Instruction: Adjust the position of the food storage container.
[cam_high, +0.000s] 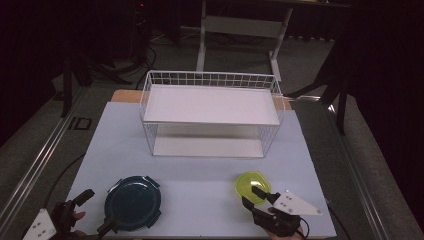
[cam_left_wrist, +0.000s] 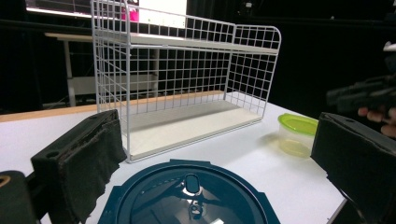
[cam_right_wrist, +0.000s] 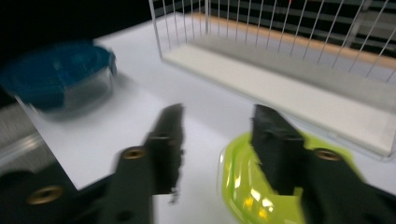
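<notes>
A round dark-blue lidded container (cam_high: 133, 202) sits at the table's front left. My left gripper (cam_high: 97, 210) is open at its left side, one jaw on either side of its near edge. In the left gripper view the blue lid (cam_left_wrist: 191, 196) lies low between the wide jaws of the left gripper (cam_left_wrist: 217, 140), with the pads clear of it. A small yellow-green lidded container (cam_high: 248, 181) stands front right. My right gripper (cam_high: 250, 195) is open just above it. In the right gripper view, one jaw of the right gripper (cam_right_wrist: 218, 112) hangs over the lid (cam_right_wrist: 243, 186) and the other over bare table.
A white two-tier wire rack (cam_high: 210, 105) stands mid-table with both shelves bare; it is also in the left gripper view (cam_left_wrist: 187, 84) and the right gripper view (cam_right_wrist: 280, 84). The pale table (cam_high: 200, 175) has free room between rack and containers. The blue container (cam_right_wrist: 60, 79) is blurred.
</notes>
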